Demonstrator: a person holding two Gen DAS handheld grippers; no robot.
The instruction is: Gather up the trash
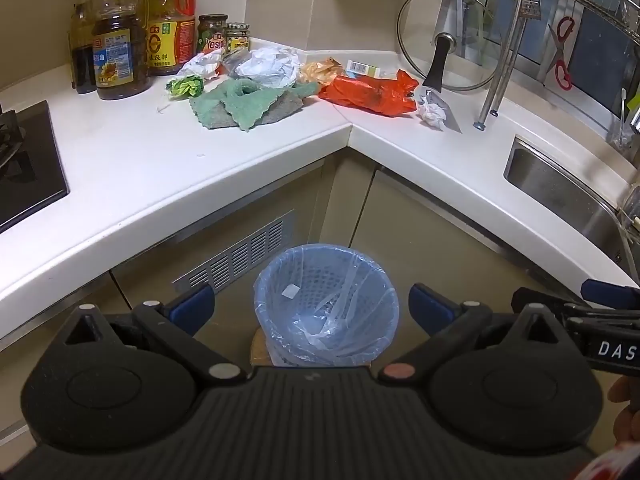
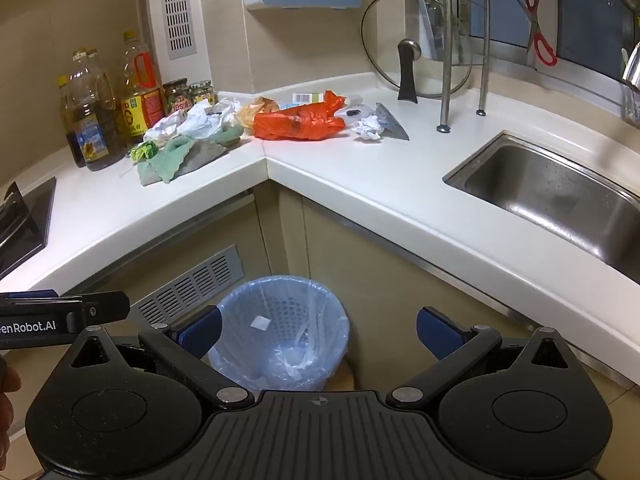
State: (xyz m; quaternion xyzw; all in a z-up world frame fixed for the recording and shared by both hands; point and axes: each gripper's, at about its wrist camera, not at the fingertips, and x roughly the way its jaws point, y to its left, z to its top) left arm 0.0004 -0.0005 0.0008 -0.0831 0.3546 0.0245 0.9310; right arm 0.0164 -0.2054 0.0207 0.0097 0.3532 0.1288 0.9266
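Observation:
A bin with a blue liner [image 1: 326, 304] [image 2: 280, 330] stands on the floor in the cabinet corner. Trash lies in the counter corner: a red-orange plastic bag [image 1: 370, 94] [image 2: 298, 122], white crumpled paper [image 1: 268, 66] [image 2: 200, 122], a small paper ball [image 1: 432, 112] [image 2: 368, 128], a yellowish wrapper [image 1: 320, 70], a green leafy scrap [image 1: 185, 86] [image 2: 144, 150] and a green cloth [image 1: 244, 106] [image 2: 176, 160]. My left gripper [image 1: 312, 308] and right gripper [image 2: 318, 330] are both open and empty, held above the bin, well short of the trash.
Oil bottles [image 1: 116, 52] and jars [image 1: 212, 34] stand at the back left. A stove [image 1: 24, 160] is at the left, a sink [image 2: 552, 196] at the right. A glass lid [image 1: 448, 40] and a dish rack leg [image 2: 446, 80] stand behind the trash. Scissors [image 2: 538, 24] hang.

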